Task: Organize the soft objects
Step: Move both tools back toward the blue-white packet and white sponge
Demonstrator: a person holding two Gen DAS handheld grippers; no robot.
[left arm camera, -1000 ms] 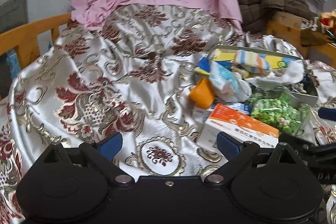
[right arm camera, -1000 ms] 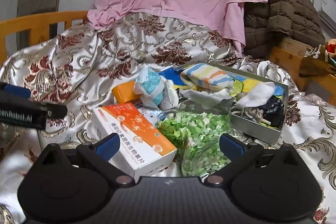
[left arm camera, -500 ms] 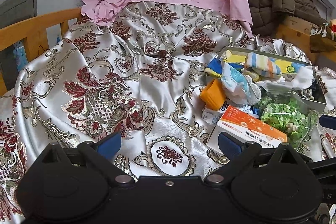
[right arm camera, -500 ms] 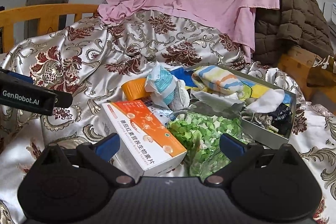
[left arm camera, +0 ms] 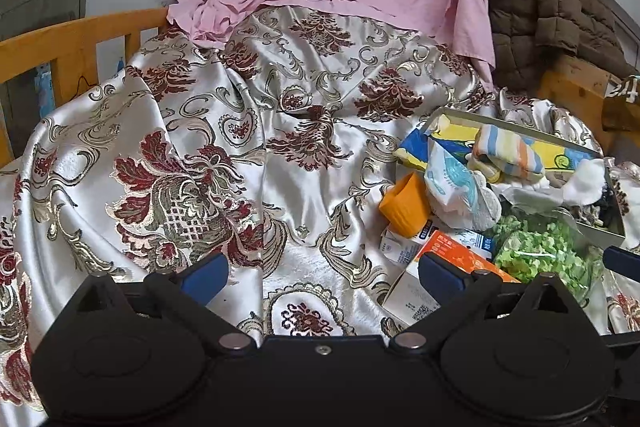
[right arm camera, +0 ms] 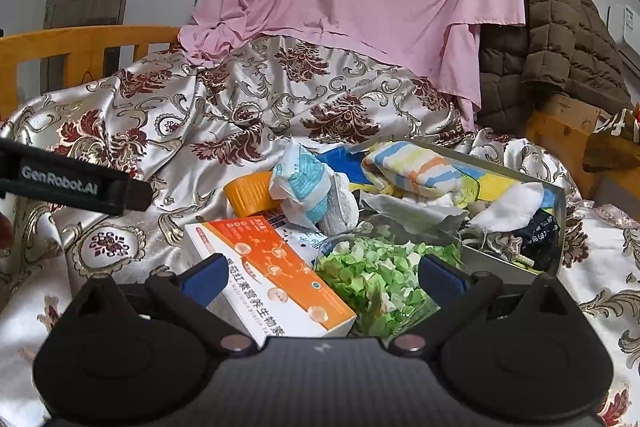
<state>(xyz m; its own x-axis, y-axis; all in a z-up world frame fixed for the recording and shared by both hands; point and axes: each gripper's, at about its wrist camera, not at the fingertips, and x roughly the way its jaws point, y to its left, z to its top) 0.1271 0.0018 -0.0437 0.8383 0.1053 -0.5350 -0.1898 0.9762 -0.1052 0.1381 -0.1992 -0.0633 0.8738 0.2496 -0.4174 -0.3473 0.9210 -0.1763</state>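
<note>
both tongs wide open, nothing gripped: left tongs [left arm camera: 322, 273] over bare bedspread [left arm camera: 240, 147], right tongs [right arm camera: 320, 273] above orange box [right arm camera: 272, 267]. soft stuff at 1 o'clock: striped cloth [right arm camera: 416, 173] piled in tray [right arm camera: 560, 227], likely the collection bin.

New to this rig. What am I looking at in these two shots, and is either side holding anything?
No robot arm: a person carries handheld tongs in each hand, each with a fisheye camera looking along its two blue-tipped fingers. The left tongs face mostly patterned satin cloth. The right tongs hover over the clutter: an orange-and-white box, a clear bag of green bits, an orange cup, and a metal tray holding a striped cloth and socks. Both tongs are open and empty. The black bar at that view's left is the other tool.
</note>
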